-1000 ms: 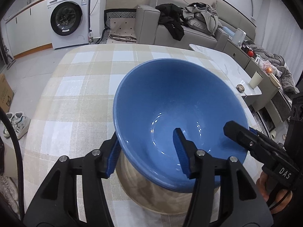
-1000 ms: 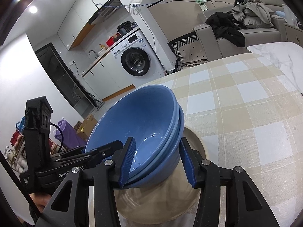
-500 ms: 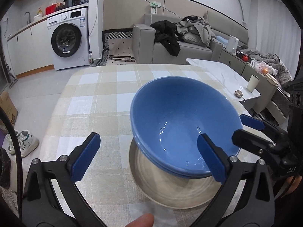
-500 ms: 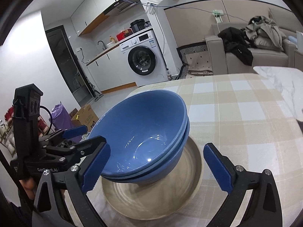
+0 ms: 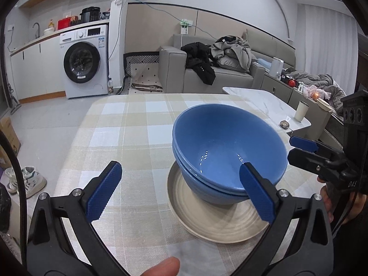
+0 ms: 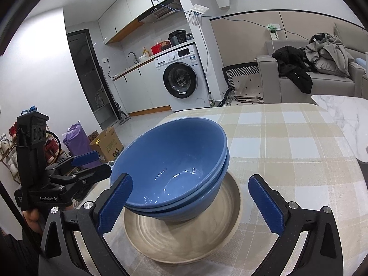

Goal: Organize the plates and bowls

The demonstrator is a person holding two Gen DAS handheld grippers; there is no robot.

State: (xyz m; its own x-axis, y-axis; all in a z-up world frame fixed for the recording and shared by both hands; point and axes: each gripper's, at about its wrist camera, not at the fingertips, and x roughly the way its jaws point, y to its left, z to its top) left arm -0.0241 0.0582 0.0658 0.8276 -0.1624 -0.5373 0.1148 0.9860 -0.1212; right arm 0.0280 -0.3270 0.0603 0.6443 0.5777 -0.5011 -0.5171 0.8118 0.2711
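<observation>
I count two blue bowls [image 5: 227, 151], nested one inside the other, on one beige plate [image 5: 214, 223], on one checked table [image 5: 128, 133]. I have two grippers: my left gripper [image 5: 181, 191] and my right gripper [image 6: 191, 202], each with two blue-padded fingers spread wide. Beyond: one washing machine [image 5: 84, 62], one sofa [image 5: 220, 73], one marble side table [image 5: 266, 105] bearing one cup [image 5: 301, 111], and two sneakers [image 5: 25, 179] on the floor.

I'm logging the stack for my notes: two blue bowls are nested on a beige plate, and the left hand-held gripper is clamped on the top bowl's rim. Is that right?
Not quite. The two blue bowls do sit nested on the beige plate, but the left hand-held gripper is open and clear of the rim, its jaws having just opened. The left wrist view shows it.
</observation>
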